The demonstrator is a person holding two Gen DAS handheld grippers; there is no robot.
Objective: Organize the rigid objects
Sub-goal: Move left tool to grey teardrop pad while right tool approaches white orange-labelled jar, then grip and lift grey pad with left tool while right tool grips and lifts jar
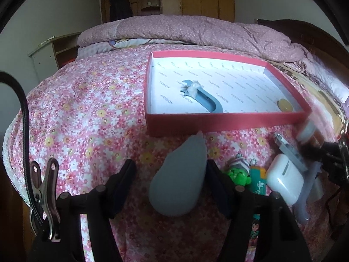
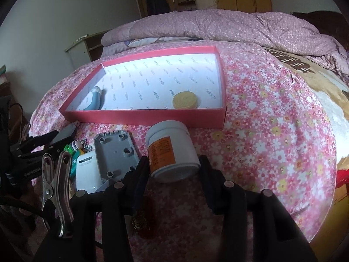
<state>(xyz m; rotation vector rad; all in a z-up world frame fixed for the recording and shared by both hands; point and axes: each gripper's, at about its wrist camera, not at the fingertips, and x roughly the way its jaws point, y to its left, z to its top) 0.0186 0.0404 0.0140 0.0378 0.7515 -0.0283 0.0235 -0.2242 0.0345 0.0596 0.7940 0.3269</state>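
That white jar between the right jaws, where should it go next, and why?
Probably a short carry forward and over the near wall of the red box, then let go. The white jar sits between the right gripper jaws, the box lies just ahead, and a yellow lid and a blue tool already lie inside.

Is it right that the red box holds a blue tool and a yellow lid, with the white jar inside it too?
Not quite. The red box does hold the blue tool and the yellow lid, but the white jar is outside it, on the bedspread in front of the box between the right gripper's fingers. The right wrist view shows this.
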